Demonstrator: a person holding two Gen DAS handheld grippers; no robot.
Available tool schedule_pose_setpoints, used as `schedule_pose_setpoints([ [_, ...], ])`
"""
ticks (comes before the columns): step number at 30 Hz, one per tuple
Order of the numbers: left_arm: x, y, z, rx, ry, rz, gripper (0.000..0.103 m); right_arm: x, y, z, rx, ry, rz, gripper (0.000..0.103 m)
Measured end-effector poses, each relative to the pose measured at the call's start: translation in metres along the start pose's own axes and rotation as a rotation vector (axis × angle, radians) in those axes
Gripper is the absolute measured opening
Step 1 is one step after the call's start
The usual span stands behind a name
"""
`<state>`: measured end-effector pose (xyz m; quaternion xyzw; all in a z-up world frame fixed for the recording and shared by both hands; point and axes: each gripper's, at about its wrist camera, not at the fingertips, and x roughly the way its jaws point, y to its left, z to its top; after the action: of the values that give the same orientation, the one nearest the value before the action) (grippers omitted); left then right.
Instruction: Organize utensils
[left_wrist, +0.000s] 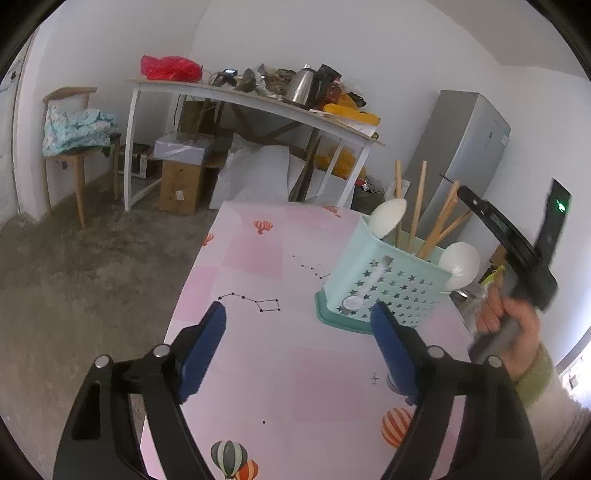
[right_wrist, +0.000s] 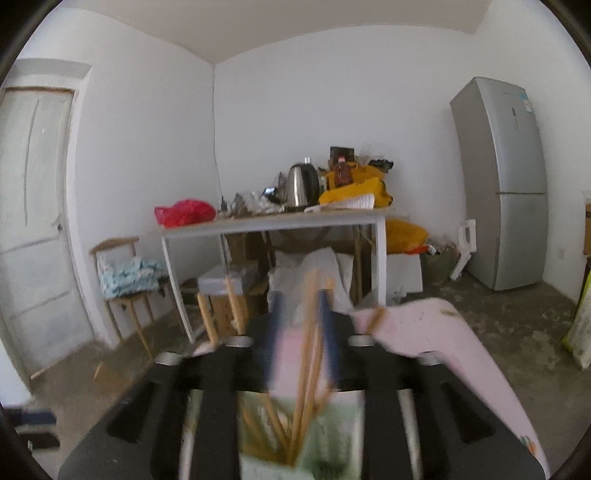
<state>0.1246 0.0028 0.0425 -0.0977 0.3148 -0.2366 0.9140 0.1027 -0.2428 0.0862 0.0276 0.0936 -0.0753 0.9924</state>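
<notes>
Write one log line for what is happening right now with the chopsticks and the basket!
left gripper: open, empty, over table | right gripper: around chopsticks, grip unclear, blurred | basket: chopsticks, two spoons

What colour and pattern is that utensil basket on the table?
The plastic utensil basket is pale mint green, its walls punched with small star-shaped holes; the left wrist view shows it best.

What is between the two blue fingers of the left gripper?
Only bare pink table, seen in the left wrist view. The left gripper holds nothing; the green basket stands just beyond its right finger.
</notes>
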Motion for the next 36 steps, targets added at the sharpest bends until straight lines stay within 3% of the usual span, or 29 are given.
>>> schedule_pose_setpoints([
  [6, -0.003, -0.017, 0.001, 0.036, -0.019, 0.01, 0.095, -0.056, -0.013, 0.002, 0.014, -0.016, -0.001, 0.063],
  [9, -0.005, -0.027, 0.002, 0.047, -0.032, 0.046, 0.097, -0.078, -0.017, -0.003, 0.023, 0.016, -0.002, 0.07],
  [17, 0.007, -0.06, -0.008, 0.116, 0.021, 0.238, 0.097, -0.08, 0.005, -0.051, -0.042, 0.353, -0.124, 0.086],
  [19, 0.008, -0.066, -0.011, 0.125, 0.032, 0.277, 0.097, -0.08, 0.011, -0.06, -0.06, 0.389, -0.152, 0.089],
  [26, 0.009, -0.075, -0.017, 0.166, 0.01, 0.457, 0.097, -0.085, 0.016, -0.069, -0.117, 0.414, -0.222, 0.095],
  [36, 0.003, -0.075, -0.014, 0.173, -0.007, 0.575, 0.097, -0.091, -0.009, -0.069, -0.046, 0.418, -0.325, 0.095],
])
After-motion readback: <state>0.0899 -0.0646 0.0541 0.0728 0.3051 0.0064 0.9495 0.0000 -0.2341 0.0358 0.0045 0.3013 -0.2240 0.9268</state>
